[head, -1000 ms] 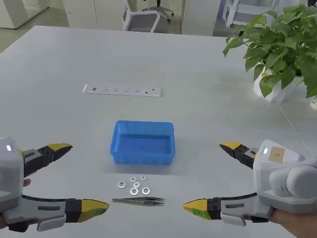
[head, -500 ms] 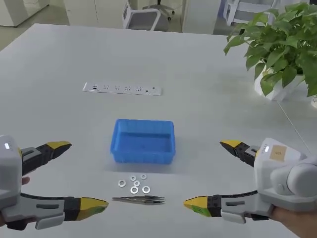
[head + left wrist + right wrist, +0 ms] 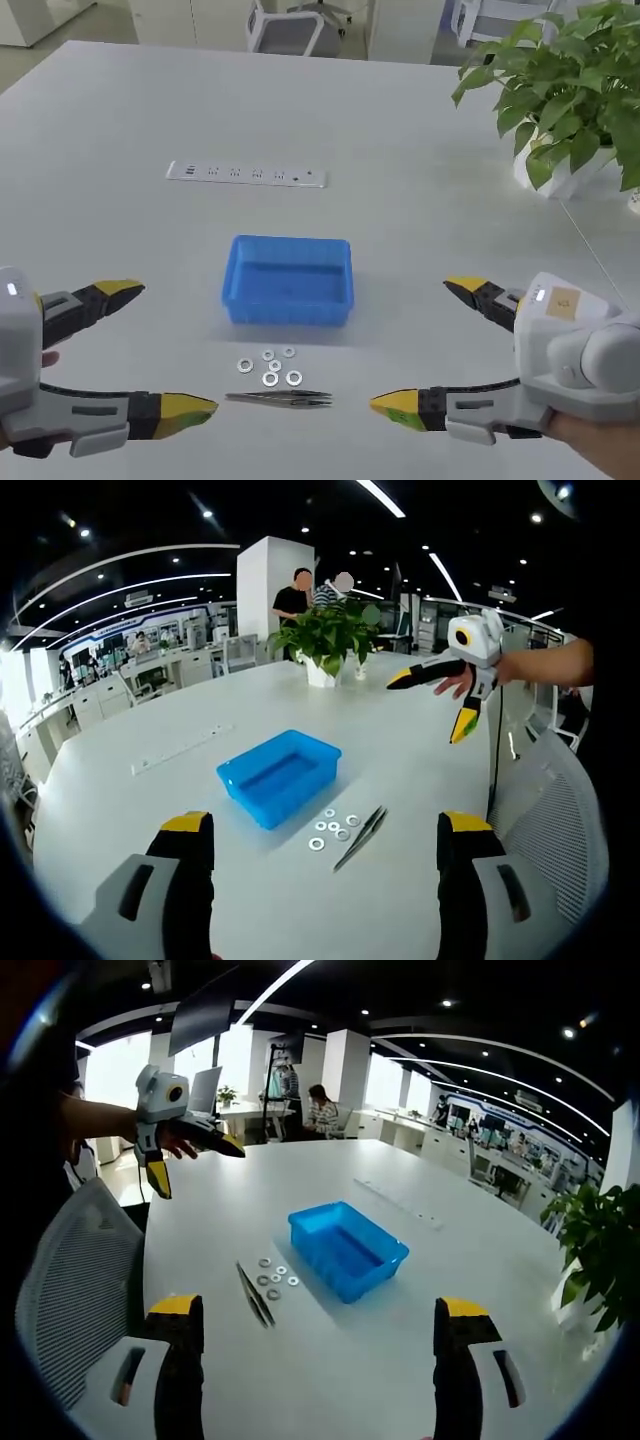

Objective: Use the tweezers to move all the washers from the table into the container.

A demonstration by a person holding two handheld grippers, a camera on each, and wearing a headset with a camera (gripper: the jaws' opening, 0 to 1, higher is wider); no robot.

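1. I judge the task is at its start, nothing picked up yet; the left gripper [image 3: 165,350] and the right gripper [image 3: 420,346] hang with jaws spread wide and empty, flanking the work.
2. The tweezers [image 3: 280,398] lie flat just near of the washers [image 3: 268,366], a loose cluster on the table [image 3: 420,200] just near of the container [image 3: 290,280]; none is inside it.
3. The next move, I think, is to close one gripper on the tweezers — a low, thin, slippery target.
4. The tweezers are slim bright metal; the washers are small shiny flat rings; the container is shallow rectangular blue plastic; the table is matte pale grey.
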